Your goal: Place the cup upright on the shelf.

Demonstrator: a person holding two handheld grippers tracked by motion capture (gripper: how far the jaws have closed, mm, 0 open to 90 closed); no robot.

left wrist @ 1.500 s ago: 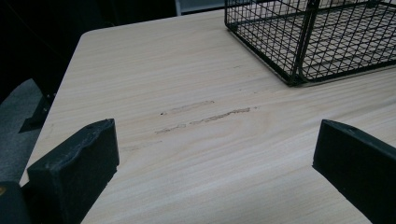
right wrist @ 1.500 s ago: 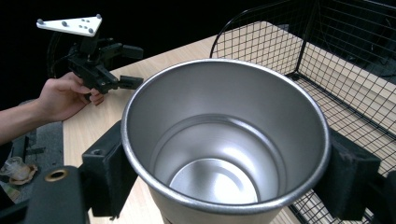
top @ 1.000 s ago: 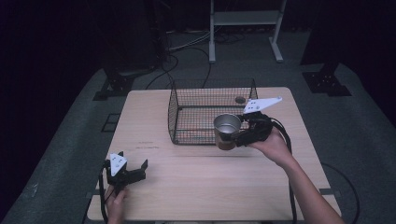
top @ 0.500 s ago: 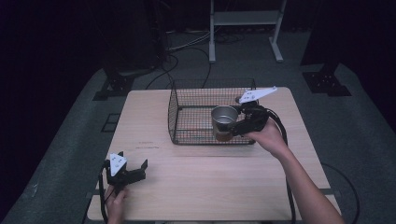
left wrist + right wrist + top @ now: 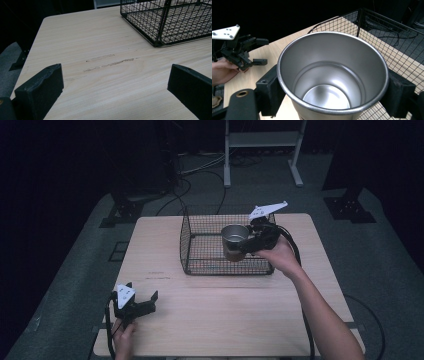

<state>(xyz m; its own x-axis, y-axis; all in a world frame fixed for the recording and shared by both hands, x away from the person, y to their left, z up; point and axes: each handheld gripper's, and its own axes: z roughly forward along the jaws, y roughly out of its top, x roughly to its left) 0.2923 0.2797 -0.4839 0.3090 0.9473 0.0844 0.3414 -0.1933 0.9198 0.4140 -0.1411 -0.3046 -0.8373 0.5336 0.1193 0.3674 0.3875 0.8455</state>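
An empty steel cup (image 5: pixel 235 240) (image 5: pixel 332 77) hangs upright over the right part of a black wire basket (image 5: pixel 200 245) (image 5: pixel 402 50), above its floor. My right gripper (image 5: pixel 245 245) is shut on the cup, one black jaw pressed to each side of its wall. The cup's bright inside holds nothing. At the table's near left corner my left gripper (image 5: pixel 142 302) (image 5: pixel 115 82) rests low over the wood, jaws wide open with nothing between them. The basket's near corner (image 5: pixel 160 37) lies ahead of it.
The light wooden table (image 5: pixel 225 315) has dark scuff marks (image 5: pixel 110 62) in front of the left gripper. A white metal stand (image 5: pixel 260 150), cables and dark stand feet (image 5: pixel 350 205) lie on the floor beyond the far edge.
My right gripper has carried the cup away from the near side and slightly upward, from over the basket's front wall to above its interior. The left gripper has stayed put.
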